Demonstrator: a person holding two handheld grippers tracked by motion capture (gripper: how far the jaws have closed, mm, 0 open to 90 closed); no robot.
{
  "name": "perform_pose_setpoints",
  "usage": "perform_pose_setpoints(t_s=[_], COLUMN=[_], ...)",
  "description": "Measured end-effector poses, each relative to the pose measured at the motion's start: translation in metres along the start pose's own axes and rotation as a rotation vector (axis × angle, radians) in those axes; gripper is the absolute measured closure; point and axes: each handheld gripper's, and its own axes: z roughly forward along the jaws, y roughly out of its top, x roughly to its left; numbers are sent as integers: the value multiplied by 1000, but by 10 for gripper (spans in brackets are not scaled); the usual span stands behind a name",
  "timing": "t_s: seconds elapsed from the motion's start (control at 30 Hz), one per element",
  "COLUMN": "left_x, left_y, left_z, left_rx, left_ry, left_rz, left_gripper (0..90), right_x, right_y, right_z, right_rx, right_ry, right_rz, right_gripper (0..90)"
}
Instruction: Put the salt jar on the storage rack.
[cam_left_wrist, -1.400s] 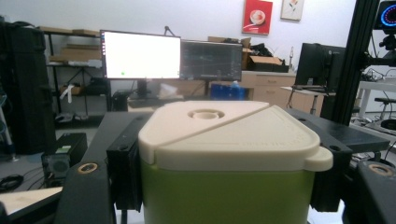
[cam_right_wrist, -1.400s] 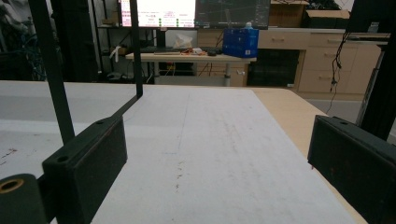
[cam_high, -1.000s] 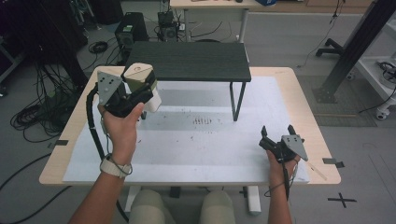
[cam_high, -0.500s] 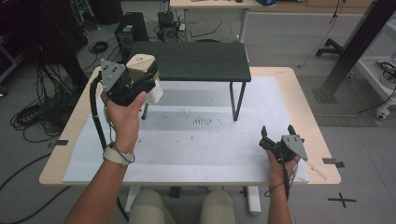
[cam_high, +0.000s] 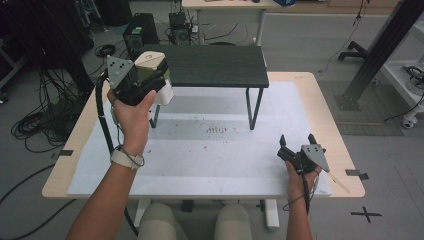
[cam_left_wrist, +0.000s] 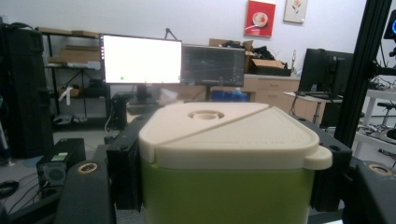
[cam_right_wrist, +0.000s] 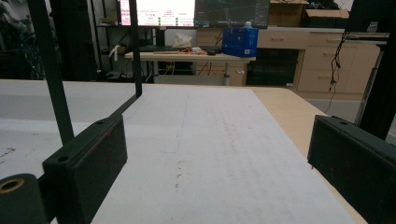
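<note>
Container (cam_high: 152, 75): green body, cream lid, clamped upright in left tool (cam_high: 134, 82), raised beside the black shelf (cam_high: 210, 65), likely for setting on it; right tool (cam_high: 299, 150) rests on bench (cam_high: 200, 160), jaws apart, holding nothing

Wooden table (cam_high: 320, 100) under a white sheet (cam_high: 210, 160), bearing a black, seemingly slatted rack (cam_high: 210, 65).

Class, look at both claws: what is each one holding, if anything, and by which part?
The left claw grips a green container with a cream lid by its two opposite side walls, just under the lid. The right claw stands open over the table, holding nothing.
</note>
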Motion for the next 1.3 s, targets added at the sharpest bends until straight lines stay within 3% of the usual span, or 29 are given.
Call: perform_pose_setpoints(t_s=[0.97, 1.13, 1.3], left_x=[-1, 0, -1], left_y=[20, 22, 23], left_z=[25, 33, 40], left_rx=[-6, -4, -1], left_ry=[5, -5, 5], left_rz=[19, -7, 10], left_gripper=[310, 310, 310], right_x=[0, 0, 0], right_y=[0, 0, 0], right_z=[0, 0, 0], right_rx=[0, 0, -1], right_ry=[-1, 0, 0], right_rz=[0, 0, 0], right_gripper=[49, 49, 49])
